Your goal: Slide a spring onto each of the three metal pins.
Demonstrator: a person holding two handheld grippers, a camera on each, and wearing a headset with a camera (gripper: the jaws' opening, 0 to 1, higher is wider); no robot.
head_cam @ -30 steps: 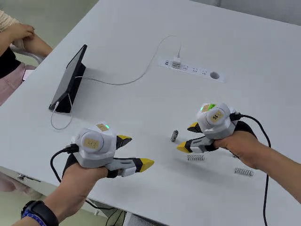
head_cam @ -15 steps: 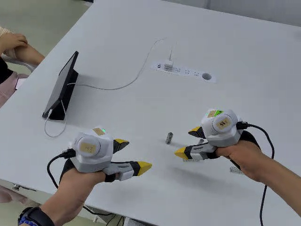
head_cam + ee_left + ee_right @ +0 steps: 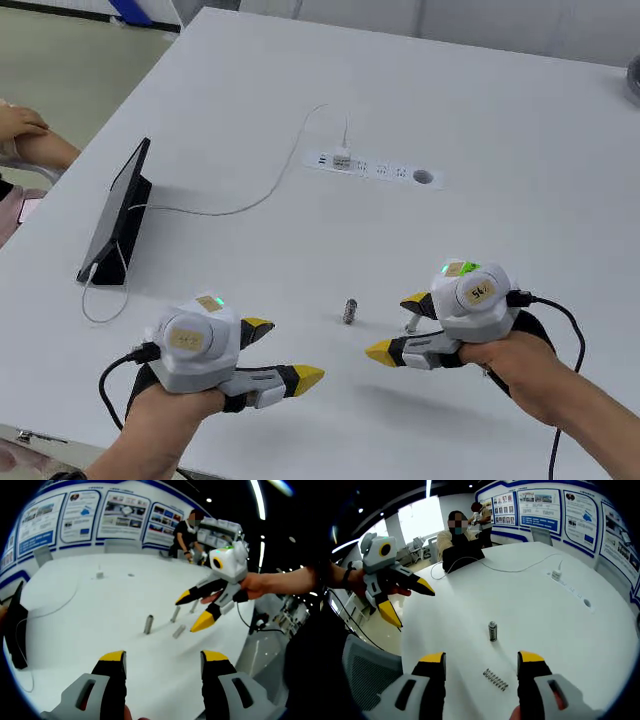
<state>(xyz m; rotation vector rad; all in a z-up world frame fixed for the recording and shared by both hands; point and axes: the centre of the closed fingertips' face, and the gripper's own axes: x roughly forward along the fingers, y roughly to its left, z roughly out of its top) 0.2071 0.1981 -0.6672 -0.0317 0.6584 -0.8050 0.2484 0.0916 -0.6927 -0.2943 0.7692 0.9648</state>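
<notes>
A short metal pin stands on the white table between the two grippers, and it looks wrapped by a spring. My left gripper is open, left of the pin, with nothing between its fingers. Just right of the pin, my right gripper is open too. A loose spring lies on the table between the right gripper's jaws. In the left gripper view three upright pins stand in a row, with a loose spring lying beside them under the right gripper.
A tablet on a stand sits at the left, its cable running to a power strip mid-table. A person's hand rests at the left edge. People are at the far side of the table.
The head camera has moved, shifting the whole picture. The loose springs seen by the right hand earlier are now hidden behind that gripper and hand. Both grippers stay open.
</notes>
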